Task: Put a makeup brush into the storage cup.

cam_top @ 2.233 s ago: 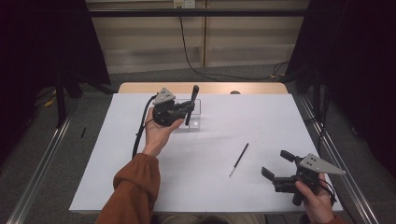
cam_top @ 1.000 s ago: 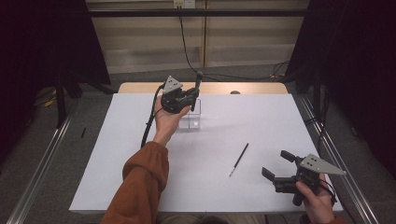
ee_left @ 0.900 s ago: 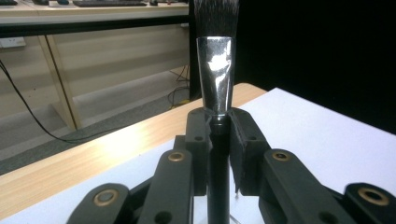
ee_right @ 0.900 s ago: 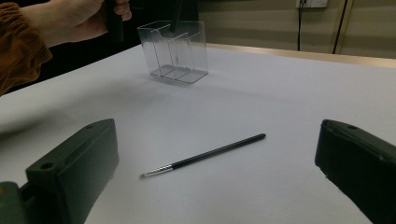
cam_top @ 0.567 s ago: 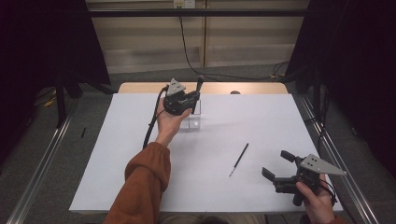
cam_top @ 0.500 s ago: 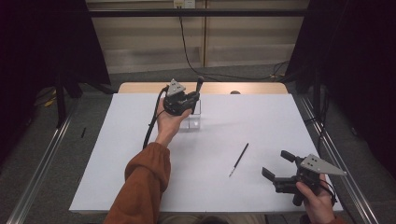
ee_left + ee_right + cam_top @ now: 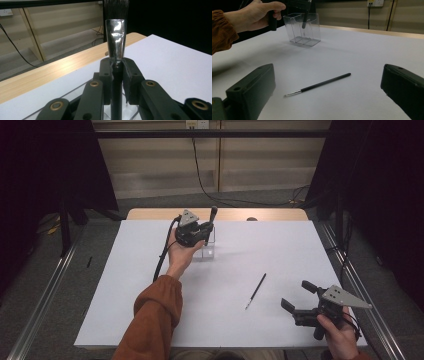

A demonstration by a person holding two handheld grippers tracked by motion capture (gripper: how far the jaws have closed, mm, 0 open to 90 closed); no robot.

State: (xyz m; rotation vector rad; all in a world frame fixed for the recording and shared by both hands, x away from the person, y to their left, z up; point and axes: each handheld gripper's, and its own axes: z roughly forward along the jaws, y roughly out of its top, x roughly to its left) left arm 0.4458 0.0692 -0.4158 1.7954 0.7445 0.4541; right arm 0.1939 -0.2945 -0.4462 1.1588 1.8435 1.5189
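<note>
Holding a large black-handled brush (image 7: 212,218) upright, the left gripper (image 7: 199,233) sits at the far left-centre of the table (image 7: 125,290), its jaws clamped on the handle just below the silver ferrule, bristles pointing up, as the left gripper view confirms. The brush's lower end hangs inside a clear plastic holder (image 7: 302,29) that stands on the white table cover; whether the tip touches the holder's floor cannot be told. The likely fault here is a sideways push: the holder looks light, and a tilted handle pressing on its wall could tip or slide it. Letting go while the brush leans could also let it topple the holder or fall out. Further right, a thin brush (image 7: 255,291) lies flat and loose near the table's middle, well apart from the holder. At the near right, the right gripper (image 7: 301,300) rests with jaws spread wide and nothing between them. A slim handle lying flat may roll or slip from a grasp.
</note>
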